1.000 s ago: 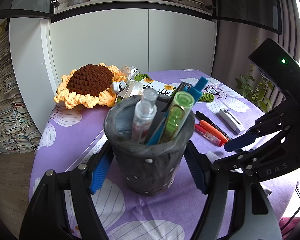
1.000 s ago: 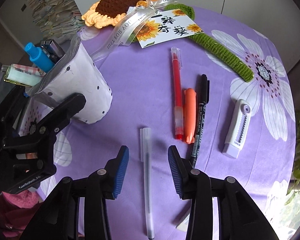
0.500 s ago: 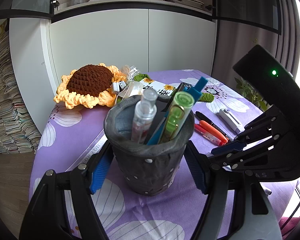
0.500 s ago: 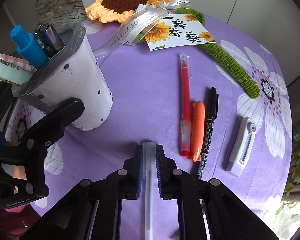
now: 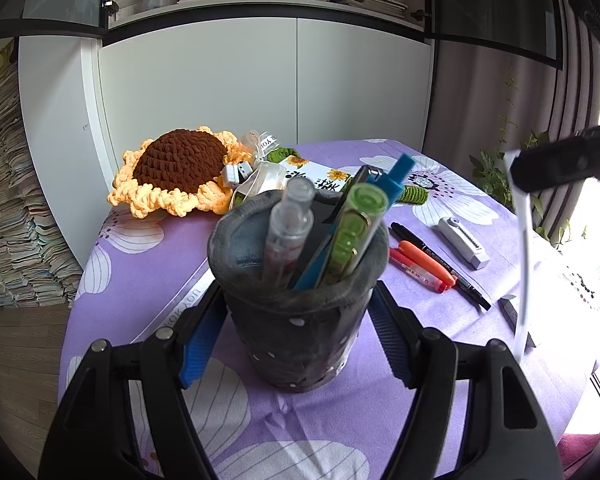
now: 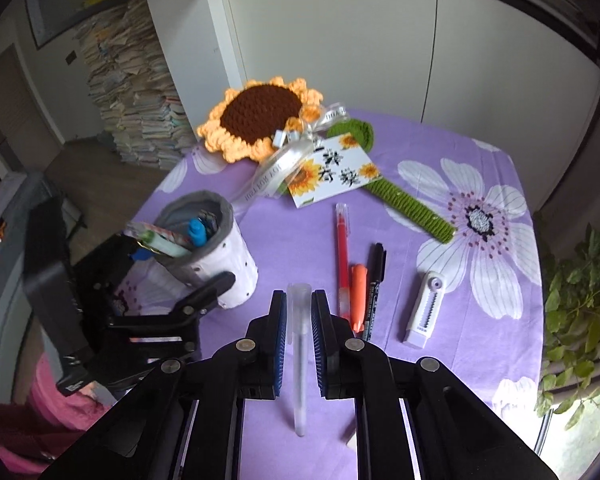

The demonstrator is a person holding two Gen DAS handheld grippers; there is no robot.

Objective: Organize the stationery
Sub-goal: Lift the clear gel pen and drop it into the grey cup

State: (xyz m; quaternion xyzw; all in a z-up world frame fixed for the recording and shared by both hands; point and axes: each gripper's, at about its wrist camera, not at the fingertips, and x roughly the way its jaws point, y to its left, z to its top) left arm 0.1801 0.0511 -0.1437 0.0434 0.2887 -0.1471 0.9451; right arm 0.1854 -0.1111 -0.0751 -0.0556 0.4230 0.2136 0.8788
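My left gripper [image 5: 296,320] is shut on the grey felt pen holder [image 5: 300,312], which stands on the purple cloth and holds several pens. The holder also shows in the right wrist view [image 6: 216,256]. My right gripper [image 6: 299,308] is shut on a clear white pen [image 6: 299,344] and holds it lifted above the table; the same pen [image 5: 524,264] hangs at the right of the left wrist view. A red pen [image 6: 342,252], an orange highlighter [image 6: 358,296] and a black marker [image 6: 374,288] lie side by side on the cloth.
A white correction tape [image 6: 426,308] lies right of the pens. A crochet sunflower [image 6: 260,116] with green stem [image 6: 412,204] and a card [image 6: 332,176] lie at the back. White cabinets [image 5: 260,88] stand behind the table. A plant [image 6: 580,304] is at the right edge.
My right gripper closed on the clear white pen and lifted it off the cloth, rising well above the table. The left gripper and the holder stayed put.
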